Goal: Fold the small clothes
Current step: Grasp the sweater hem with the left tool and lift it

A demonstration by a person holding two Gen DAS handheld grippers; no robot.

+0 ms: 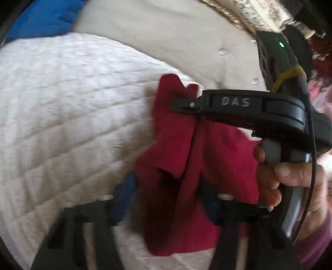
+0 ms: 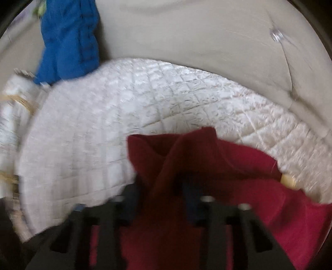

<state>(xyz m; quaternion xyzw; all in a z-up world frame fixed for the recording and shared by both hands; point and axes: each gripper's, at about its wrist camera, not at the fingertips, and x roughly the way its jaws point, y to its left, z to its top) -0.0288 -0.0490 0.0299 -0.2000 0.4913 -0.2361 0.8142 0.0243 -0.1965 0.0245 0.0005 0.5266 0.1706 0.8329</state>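
Observation:
A small dark red garment hangs bunched above a white quilted pad. My left gripper is shut on the garment's lower part, its blue pads pressed into the cloth. In the left wrist view my right gripper reaches in from the right, held by a hand, and pinches the garment's upper edge. In the right wrist view the red garment fills the space between my right gripper's fingers, which are shut on it. The picture is blurred.
The quilted pad lies on a beige tufted cushion. A blue garment lies at the back left, also in the left wrist view. White items with straw-coloured strands sit at the left edge.

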